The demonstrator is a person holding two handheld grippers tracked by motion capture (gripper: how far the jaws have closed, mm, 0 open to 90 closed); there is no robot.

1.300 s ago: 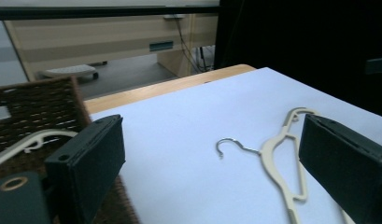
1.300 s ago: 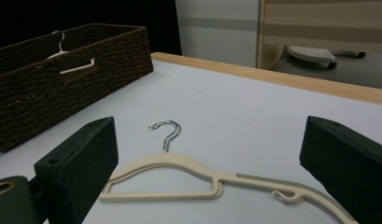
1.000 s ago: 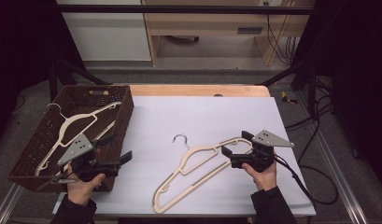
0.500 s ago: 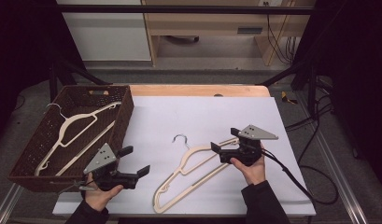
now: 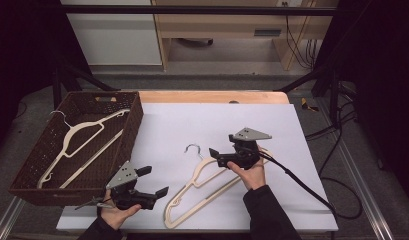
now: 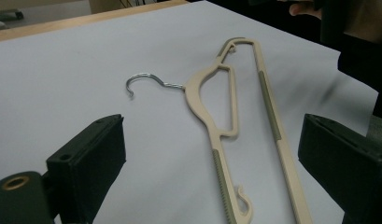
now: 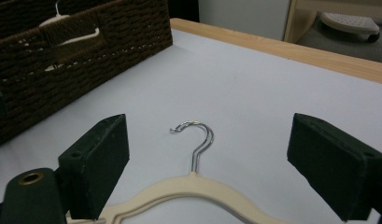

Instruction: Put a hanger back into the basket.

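At lower left of the high view, our left tool (image 5: pixel 153 183) gapes empty. The hanger (image 5: pixel 202 187) lies flat on the worktop (image 5: pixel 192 120) at centre. Our right tool (image 5: pixel 215 156), closing yet unclamped, should straddle its neck squarely before pinching.

Your hanger (image 5: pixel 202 192) is cream plastic with a silver wire hook (image 5: pixel 193 148) and grey ribbed grip strips on its shoulders and bar. It lies flat on the white sheet of the bench (image 5: pixel 192 120), slanted: the hook points up toward the far side, one shoulder end lies near the front edge, the other to the right. A small notch hook curls up at the near end.
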